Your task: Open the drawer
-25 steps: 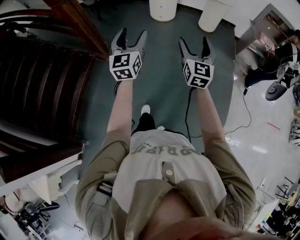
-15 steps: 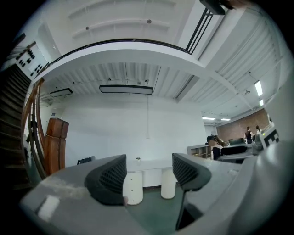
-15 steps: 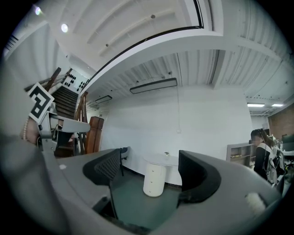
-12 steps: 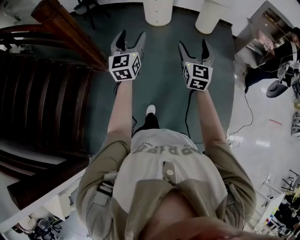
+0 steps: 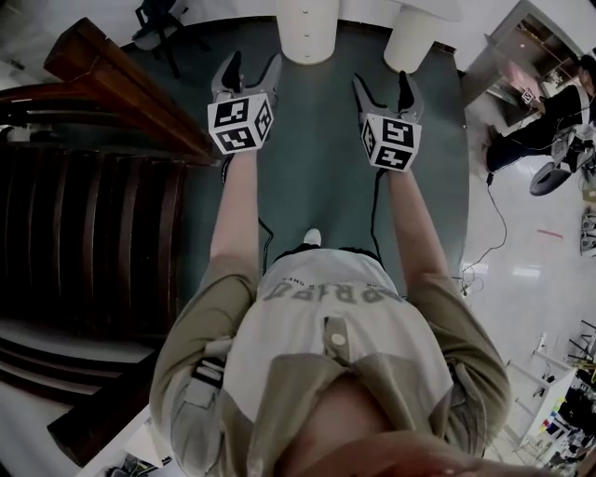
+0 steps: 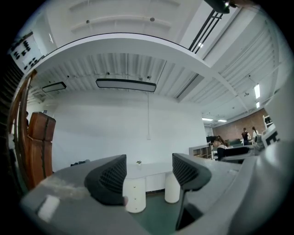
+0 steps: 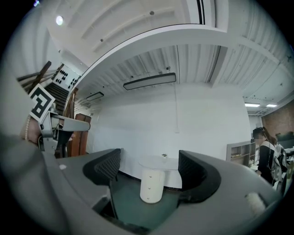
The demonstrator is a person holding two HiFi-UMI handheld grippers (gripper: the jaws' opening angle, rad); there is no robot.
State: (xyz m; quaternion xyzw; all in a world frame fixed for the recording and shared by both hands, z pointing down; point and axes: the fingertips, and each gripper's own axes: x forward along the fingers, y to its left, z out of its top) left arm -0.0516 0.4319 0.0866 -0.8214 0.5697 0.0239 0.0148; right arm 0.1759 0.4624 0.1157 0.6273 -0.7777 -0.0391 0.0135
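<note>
A white round drawer pedestal (image 5: 305,28) stands on the green floor just ahead, under a white desk top (image 7: 158,161). Small knobs show down its front (image 7: 150,186). A second white pedestal (image 5: 410,37) stands to its right. My left gripper (image 5: 251,63) is held out in the air short of the first pedestal, open and empty. My right gripper (image 5: 382,84) hangs level beside it, also open with nothing between its jaws. In the left gripper view both pedestals (image 6: 134,195) show between the jaws of that gripper (image 6: 147,176). Neither gripper touches anything.
A dark wooden staircase (image 5: 93,233) with a slanted handrail (image 5: 121,88) runs along the left. An office chair (image 5: 154,14) stands at the far left. At the right edge a person (image 5: 540,130) sits among equipment, and a cable (image 5: 484,233) trails over the pale floor.
The person has walked forward: the white pedestals have come closer and the staircase has slid back along the left. Both grippers stay open and side by side.
</note>
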